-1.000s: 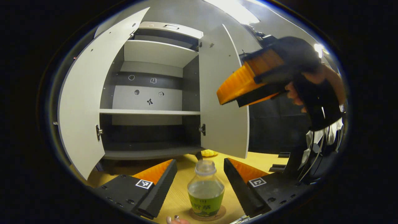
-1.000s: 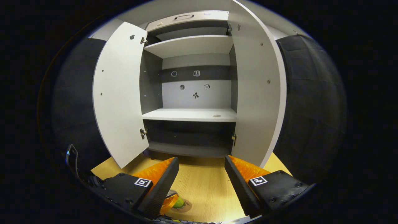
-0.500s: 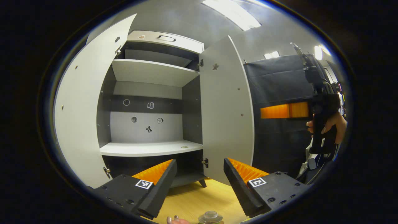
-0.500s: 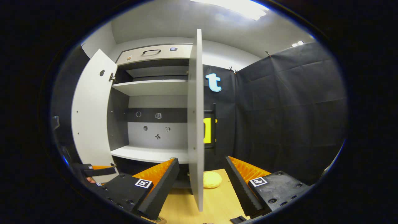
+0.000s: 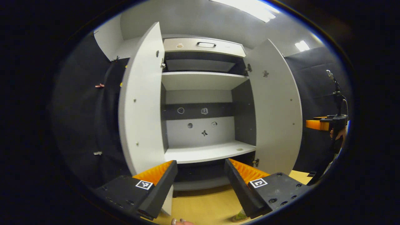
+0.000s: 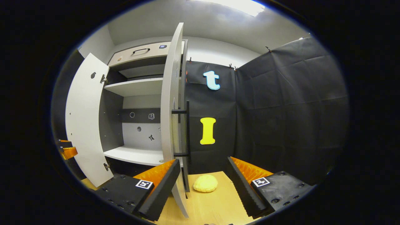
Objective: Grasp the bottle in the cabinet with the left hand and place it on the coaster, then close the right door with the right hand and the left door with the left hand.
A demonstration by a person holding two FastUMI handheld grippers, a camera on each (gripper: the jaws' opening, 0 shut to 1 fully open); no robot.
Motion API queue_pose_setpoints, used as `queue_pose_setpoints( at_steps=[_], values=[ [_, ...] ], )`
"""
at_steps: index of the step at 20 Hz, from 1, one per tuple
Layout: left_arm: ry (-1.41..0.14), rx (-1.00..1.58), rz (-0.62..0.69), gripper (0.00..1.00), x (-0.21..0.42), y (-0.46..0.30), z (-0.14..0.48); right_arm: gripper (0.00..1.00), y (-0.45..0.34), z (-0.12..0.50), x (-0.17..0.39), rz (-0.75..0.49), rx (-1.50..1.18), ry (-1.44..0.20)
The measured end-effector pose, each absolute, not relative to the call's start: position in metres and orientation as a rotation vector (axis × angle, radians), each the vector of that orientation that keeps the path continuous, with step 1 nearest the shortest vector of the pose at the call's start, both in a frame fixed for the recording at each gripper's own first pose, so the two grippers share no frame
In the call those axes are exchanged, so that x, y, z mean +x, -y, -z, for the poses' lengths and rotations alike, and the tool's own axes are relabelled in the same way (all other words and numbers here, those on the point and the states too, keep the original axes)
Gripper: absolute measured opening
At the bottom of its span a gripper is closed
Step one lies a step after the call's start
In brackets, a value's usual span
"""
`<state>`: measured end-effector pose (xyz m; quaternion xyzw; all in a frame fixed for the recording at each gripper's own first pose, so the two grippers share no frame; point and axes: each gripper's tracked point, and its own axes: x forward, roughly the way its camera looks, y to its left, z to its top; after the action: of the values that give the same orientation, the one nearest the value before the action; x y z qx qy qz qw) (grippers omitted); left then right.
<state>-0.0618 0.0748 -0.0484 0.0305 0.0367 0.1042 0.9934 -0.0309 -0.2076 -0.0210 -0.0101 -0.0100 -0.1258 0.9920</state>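
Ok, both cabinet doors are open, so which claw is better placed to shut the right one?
The right claw. It sits open at the right door, outside by its handle. The left claw faces the shelves, nearer the left door.

No readable text.
Small picture stickers on the cabinet [image 5: 203,93] back panel and square coded tags on the grippers carry no words.

Both views are evenly lit from bright ceiling panels [image 5: 247,7] overhead, which blow out to white glare at the top. The cabinet [image 5: 203,93] interior is sharp, its lower recess in shadow. Fisheye distortion bows the door [image 6: 86,122] edges; the rims darken and soften.
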Motion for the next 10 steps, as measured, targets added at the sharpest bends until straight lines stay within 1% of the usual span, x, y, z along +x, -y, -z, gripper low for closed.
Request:
queue_pose_setpoints(
  at_steps=[3,5,7,10],
  values=[
    [-0.106,0.065,-0.357,0.96,-0.097,-0.105,0.049,0.99,0.204,0.025,-0.018,0.158,-0.020,0.006],
    [-0.122,0.059,-0.434,0.96,-0.117,-0.120,0.050,0.99,0.203,0.029,-0.013,0.120,-0.017,0.000],
    [-0.134,0.058,-0.493,0.96,-0.132,-0.134,0.051,0.96,0.199,0.028,-0.011,0.082,-0.006,-0.001],
    [-0.168,0.058,-0.555,0.96,-0.148,-0.154,0.056,0.96,0.189,0.035,-0.008,0.024,0.016,-0.019]
  ],
)
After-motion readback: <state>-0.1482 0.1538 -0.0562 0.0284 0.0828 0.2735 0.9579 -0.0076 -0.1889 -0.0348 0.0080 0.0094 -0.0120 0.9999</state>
